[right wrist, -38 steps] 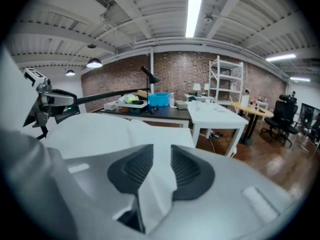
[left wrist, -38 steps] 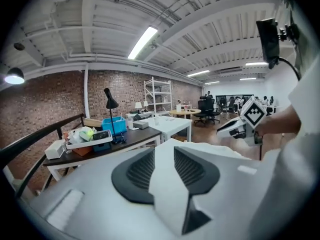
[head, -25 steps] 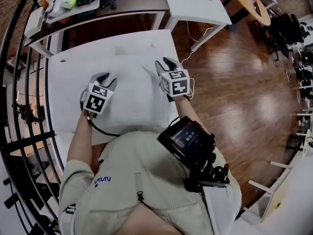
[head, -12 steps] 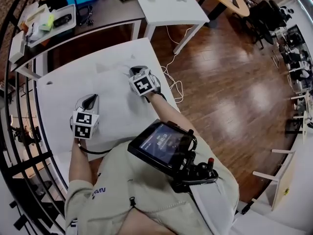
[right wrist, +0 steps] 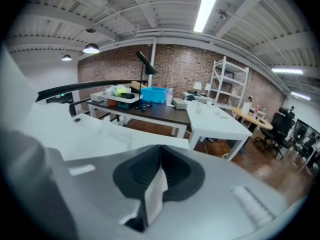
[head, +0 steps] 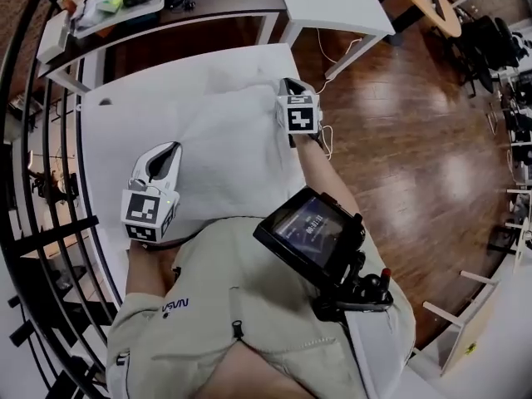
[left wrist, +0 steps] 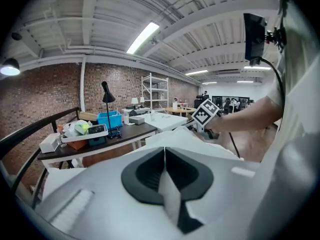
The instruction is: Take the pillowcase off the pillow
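While both pairs are clamped fully together, the left fingers (left wrist: 142, 174) and the right fingers (right wrist: 180, 171) each pinch a thin fold of white pillowcase (left wrist: 170, 194), which stands up as a strip in the seam between the pads. In the head view the cloth runs slack and wrinkled from one grip to the other. The left fingers hold the near left corner, raised off the surface. The right fingers hold the far right edge, low and close to it. The pillow is under the cloth between the two grips, so covered that it cannot be told apart from its case. All of it rests on the white tabletop (head: 104, 140), whose bare surface reaches beyond and to the left of the left fingers.

The step in hand looks like the first pull after gripping. To do it well, each pinch should hold the case alone, since padding caught with it would drag the pillow along. Which end is open cannot be told from here. It seems best to draw the cloth taut and even, away from that opening, keeping both grips firm, because so thin a fold could slip
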Action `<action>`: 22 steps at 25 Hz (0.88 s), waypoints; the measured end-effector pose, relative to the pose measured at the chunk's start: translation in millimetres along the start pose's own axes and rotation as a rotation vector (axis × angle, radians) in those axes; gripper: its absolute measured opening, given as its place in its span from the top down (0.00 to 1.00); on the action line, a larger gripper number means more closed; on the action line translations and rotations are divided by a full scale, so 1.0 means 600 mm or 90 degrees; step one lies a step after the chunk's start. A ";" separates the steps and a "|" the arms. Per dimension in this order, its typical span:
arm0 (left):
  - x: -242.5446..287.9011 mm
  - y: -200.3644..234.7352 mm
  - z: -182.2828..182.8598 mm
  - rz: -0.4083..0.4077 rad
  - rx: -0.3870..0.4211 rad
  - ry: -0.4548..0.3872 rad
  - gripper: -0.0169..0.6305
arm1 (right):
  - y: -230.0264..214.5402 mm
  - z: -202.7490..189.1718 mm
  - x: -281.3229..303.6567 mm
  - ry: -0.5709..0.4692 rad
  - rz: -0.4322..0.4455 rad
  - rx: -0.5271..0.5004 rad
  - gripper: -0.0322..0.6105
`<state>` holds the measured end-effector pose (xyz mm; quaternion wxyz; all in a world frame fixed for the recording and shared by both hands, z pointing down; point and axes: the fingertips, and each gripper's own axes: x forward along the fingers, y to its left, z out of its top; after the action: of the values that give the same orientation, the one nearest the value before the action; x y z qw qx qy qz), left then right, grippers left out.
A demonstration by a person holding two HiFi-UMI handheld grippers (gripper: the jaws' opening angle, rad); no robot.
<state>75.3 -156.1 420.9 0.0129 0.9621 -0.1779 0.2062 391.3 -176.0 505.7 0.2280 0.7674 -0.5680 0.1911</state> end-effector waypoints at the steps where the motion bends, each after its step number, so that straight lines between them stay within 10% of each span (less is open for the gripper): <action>1: -0.009 0.002 0.002 0.004 -0.001 -0.010 0.95 | -0.019 -0.007 0.003 0.006 -0.025 0.015 0.94; 5: -0.038 0.016 -0.002 0.016 -0.017 -0.039 0.95 | -0.106 -0.070 0.013 0.072 -0.119 0.082 0.94; 11: -0.037 0.037 -0.015 0.023 -0.068 -0.050 0.95 | -0.030 -0.225 0.044 0.208 0.062 0.075 0.89; 22: -0.059 0.119 -0.030 0.137 -0.053 -0.044 0.85 | 0.106 -0.159 -0.167 -0.019 0.280 0.248 0.63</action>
<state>13.3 -209.6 419.9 0.0249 0.9427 -0.2889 0.1651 298.8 -59.1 537.0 0.0209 0.6582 -0.6763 0.3301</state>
